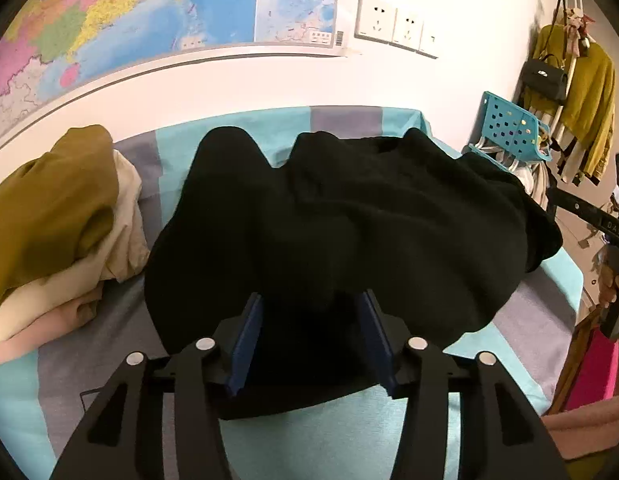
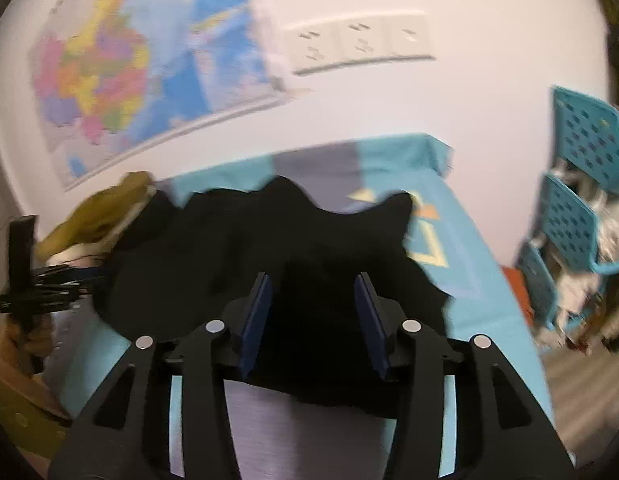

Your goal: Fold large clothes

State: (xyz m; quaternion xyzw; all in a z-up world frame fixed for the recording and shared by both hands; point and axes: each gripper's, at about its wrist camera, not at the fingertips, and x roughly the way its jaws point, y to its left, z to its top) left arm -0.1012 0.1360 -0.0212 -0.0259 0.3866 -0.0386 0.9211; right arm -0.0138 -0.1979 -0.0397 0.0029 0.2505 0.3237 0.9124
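The jaws of the left gripper (image 1: pixel 311 310) stand apart, with the black garment (image 1: pixel 349 216) under and between them; the pads do not seem to press it. The right gripper (image 2: pixel 313 292) is the same, released above the near edge. The garment lies crumpled on the striped bed sheet (image 1: pixel 341 432), beside a pile of clothes (image 1: pixel 57 216). If the jaws close on a loose bunch, I think several layers may lift together and the fold becomes uneven.
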